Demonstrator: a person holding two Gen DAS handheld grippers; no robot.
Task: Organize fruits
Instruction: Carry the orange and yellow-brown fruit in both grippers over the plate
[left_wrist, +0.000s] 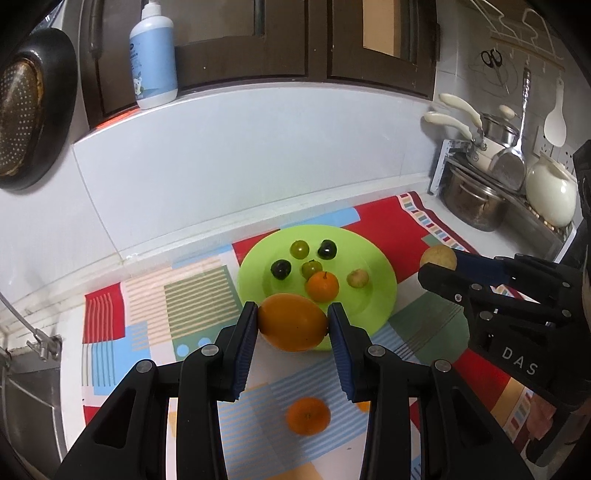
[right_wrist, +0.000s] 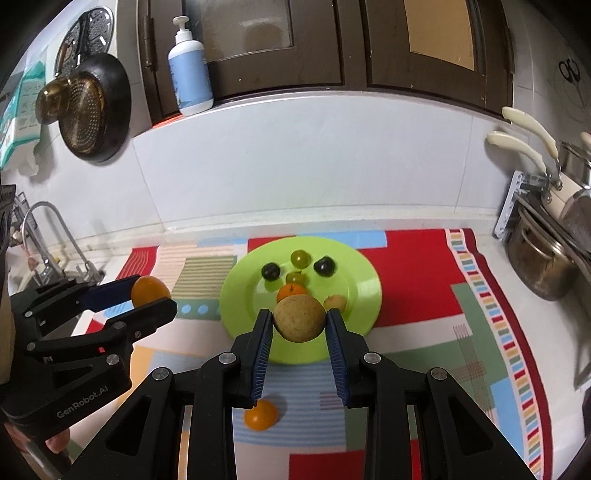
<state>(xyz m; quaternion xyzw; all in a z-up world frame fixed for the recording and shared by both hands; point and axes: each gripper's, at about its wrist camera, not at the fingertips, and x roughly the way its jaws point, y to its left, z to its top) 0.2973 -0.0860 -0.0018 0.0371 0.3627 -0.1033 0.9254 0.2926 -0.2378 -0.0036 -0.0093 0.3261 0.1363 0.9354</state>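
The left hand-held gripper is clamped on a large orange, lifted over the green plate's six o'clock rim; the right hand-held gripper is clamped on a brown pear above the same edge. A small orange lies on the bench mat at six o'clock of the plate.

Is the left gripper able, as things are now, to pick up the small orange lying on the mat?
Probably not yet. The left gripper is shut on a large orange, so its jaws are occupied. The small orange lies uncovered on the mat.
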